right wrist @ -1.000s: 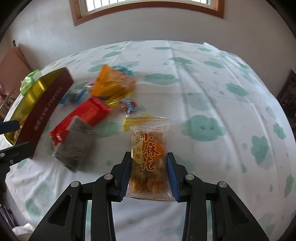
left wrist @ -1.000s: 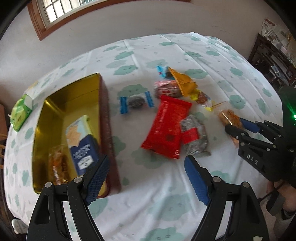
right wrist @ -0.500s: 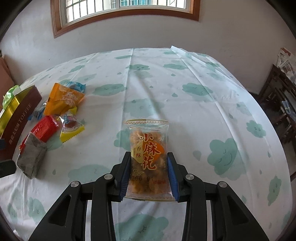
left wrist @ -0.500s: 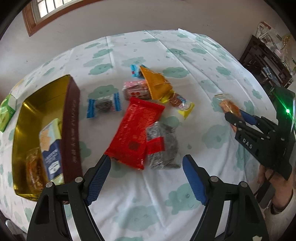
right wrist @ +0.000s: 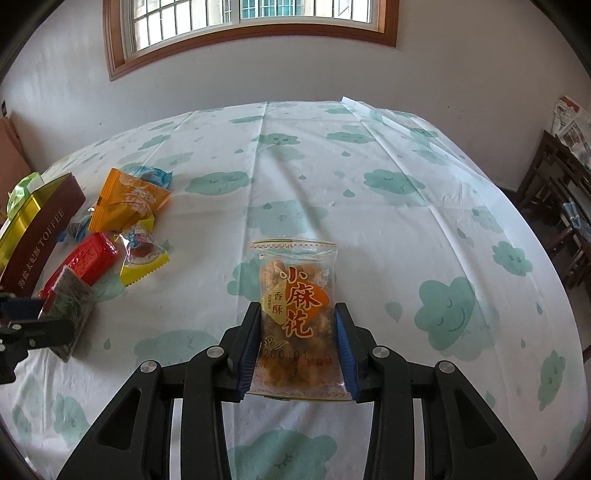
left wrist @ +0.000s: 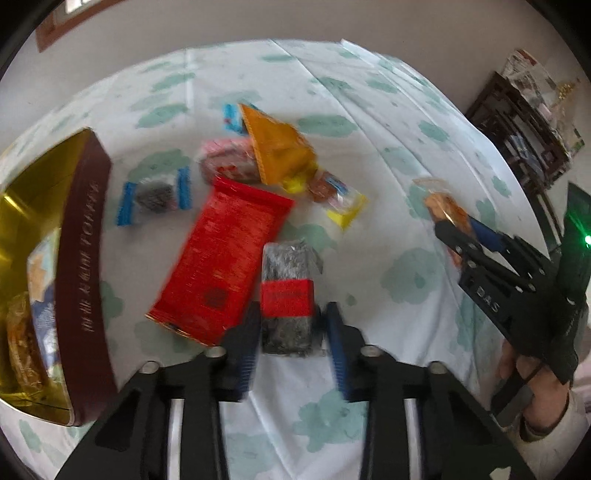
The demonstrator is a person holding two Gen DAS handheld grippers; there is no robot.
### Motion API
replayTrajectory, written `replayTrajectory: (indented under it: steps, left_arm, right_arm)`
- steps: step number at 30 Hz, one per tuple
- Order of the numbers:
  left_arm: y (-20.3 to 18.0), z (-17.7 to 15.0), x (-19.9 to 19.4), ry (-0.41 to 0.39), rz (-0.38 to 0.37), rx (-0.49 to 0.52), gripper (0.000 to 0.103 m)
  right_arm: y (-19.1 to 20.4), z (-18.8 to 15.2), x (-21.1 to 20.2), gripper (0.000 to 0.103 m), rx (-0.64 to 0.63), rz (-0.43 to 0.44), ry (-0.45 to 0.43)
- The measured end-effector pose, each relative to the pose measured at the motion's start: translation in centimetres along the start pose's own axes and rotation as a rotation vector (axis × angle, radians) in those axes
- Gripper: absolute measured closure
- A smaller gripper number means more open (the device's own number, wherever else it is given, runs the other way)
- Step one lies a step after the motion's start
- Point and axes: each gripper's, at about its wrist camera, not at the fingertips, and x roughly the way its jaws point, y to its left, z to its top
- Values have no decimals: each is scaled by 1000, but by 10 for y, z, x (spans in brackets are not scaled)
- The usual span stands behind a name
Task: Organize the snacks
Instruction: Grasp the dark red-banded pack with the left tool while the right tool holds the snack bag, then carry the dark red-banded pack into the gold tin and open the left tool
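My left gripper [left wrist: 291, 332] has closed around a dark grey packet with a red label [left wrist: 288, 291] that lies on the tablecloth. My right gripper [right wrist: 297, 336] is shut on a clear bag of golden fried twists [right wrist: 297, 302] and holds it above the table; it also shows in the left wrist view [left wrist: 447, 210]. A gold toffee tin [left wrist: 79, 258] with brown sides stands open at the left, with several packets inside. A red packet [left wrist: 221, 258], an orange packet [left wrist: 277, 147], a blue-ended packet [left wrist: 155, 197], a pink packet [left wrist: 227, 160] and a yellow-edged one [left wrist: 340, 199] lie beside it.
A table with a white cloud-print cloth [right wrist: 369, 192] fills both views. A green box [right wrist: 20, 190] sits behind the tin. Dark wooden furniture [right wrist: 565, 199] stands at the right, beyond the table edge. A wall with a window [right wrist: 251, 22] is behind.
My left gripper has moved forward and closed from wide open onto the dark grey packet. My right gripper has lifted and drawn back to the right with the bag of twists.
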Motion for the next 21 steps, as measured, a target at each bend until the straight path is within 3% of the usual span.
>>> replayTrajectory:
  steps: [13, 21]
  left_arm:
    - [-8, 2, 10, 33, 32, 9, 76]
    - [-8, 0, 10, 37, 38, 14, 80]
  right_arm:
    - [0, 0, 0, 63, -1, -1, 0]
    - [0, 0, 0, 63, -2, -2, 0]
